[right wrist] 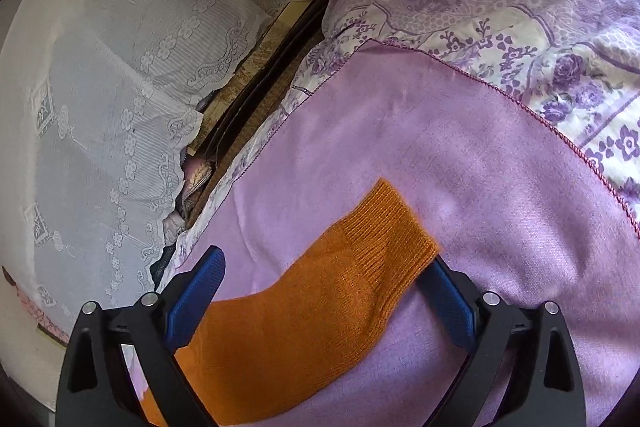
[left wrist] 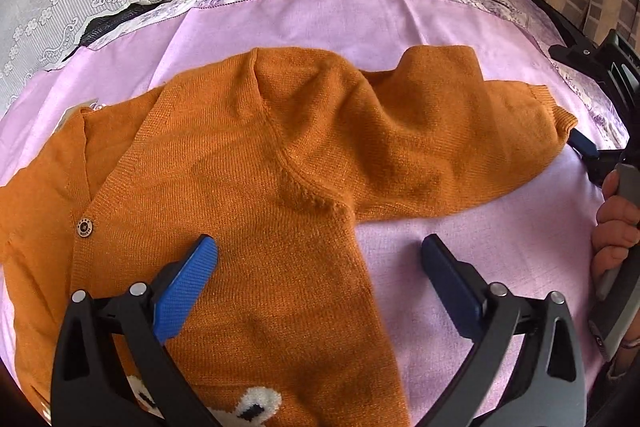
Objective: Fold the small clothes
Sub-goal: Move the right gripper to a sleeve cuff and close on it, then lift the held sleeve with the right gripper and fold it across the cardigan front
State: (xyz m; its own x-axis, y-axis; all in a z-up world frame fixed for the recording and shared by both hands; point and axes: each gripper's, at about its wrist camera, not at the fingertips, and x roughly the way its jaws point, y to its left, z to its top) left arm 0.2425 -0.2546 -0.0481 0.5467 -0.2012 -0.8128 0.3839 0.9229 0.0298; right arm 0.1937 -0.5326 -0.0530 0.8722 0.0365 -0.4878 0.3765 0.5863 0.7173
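An orange cardigan (left wrist: pixel 248 163) lies front up on a pink cloth (left wrist: pixel 360 23), which is spread over a purple flowered sheet (right wrist: pixel 560 47). One sleeve (left wrist: pixel 460 147) stretches out to the side, its ribbed cuff (right wrist: pixel 388 231) flat on the cloth. A metal snap button (left wrist: pixel 84 227) shows at the front opening, and a white knitted animal face (left wrist: pixel 256 403) sits low on the body. The left gripper (left wrist: pixel 320 279) hovers over the cardigan's side edge with its blue fingers (left wrist: pixel 188 287) spread wide, holding nothing. The right gripper (right wrist: pixel 324 295) is also wide open, its jaws standing either side of the cuff without pinching it. A white lace cover (right wrist: pixel 100 107) drapes over something beside the cloth. No container appears in either view
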